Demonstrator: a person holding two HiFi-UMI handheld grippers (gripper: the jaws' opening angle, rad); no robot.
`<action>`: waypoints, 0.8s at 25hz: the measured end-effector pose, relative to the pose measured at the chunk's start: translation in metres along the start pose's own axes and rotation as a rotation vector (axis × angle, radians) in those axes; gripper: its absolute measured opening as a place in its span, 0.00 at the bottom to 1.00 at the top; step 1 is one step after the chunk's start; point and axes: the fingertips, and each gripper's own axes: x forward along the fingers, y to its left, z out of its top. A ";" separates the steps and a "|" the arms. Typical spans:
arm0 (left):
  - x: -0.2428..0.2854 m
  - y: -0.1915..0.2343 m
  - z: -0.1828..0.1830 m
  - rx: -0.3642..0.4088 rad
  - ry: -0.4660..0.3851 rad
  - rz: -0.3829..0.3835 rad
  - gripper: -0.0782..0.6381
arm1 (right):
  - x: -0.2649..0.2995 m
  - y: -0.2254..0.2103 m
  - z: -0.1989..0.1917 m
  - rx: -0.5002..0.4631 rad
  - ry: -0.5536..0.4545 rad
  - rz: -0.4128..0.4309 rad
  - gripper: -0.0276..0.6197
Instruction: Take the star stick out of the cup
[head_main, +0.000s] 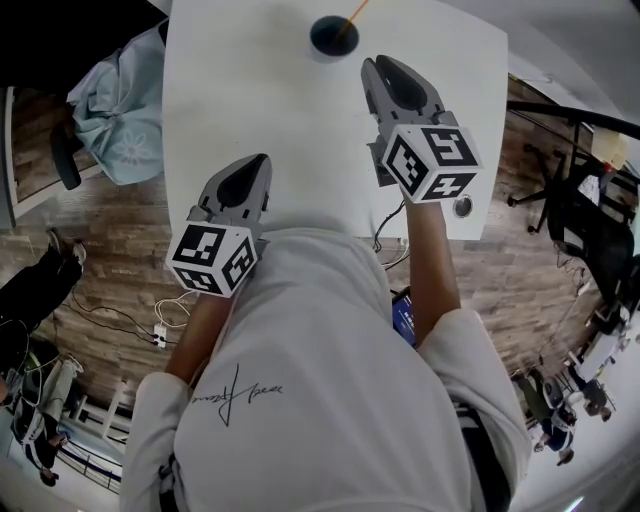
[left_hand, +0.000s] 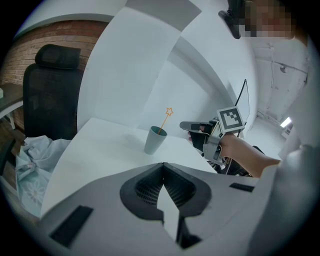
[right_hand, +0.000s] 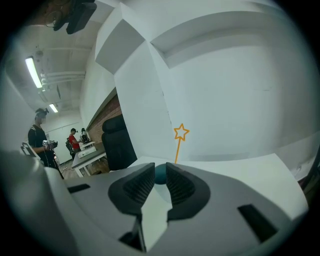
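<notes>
The white table (head_main: 250, 90) is lying bare between the left gripper (head_main: 260, 162) and the cup (head_main: 333, 36), giving an open lane across its top. The right gripper (head_main: 376, 66) is hovering near the cup, with the star stick (right_hand: 178, 150) leaning up out of the rim ahead of it. A white wall (right_hand: 225, 90) is closing off the room behind the table's far edge.

1 cup (head_main: 333, 36), 1 star stick (right_hand: 181, 133), 2 grippers (head_main: 264, 158) (head_main: 369, 63), 1 tbl (head_main: 250, 90).
</notes>
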 end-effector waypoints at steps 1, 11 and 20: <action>0.001 0.001 0.000 -0.002 0.003 0.001 0.12 | 0.003 -0.001 0.000 -0.002 0.004 0.001 0.15; 0.006 0.010 0.000 -0.032 0.019 0.018 0.12 | 0.030 -0.013 0.003 0.000 0.018 -0.003 0.17; 0.009 0.023 0.003 -0.070 0.019 0.036 0.12 | 0.053 -0.020 0.000 0.024 0.036 0.000 0.18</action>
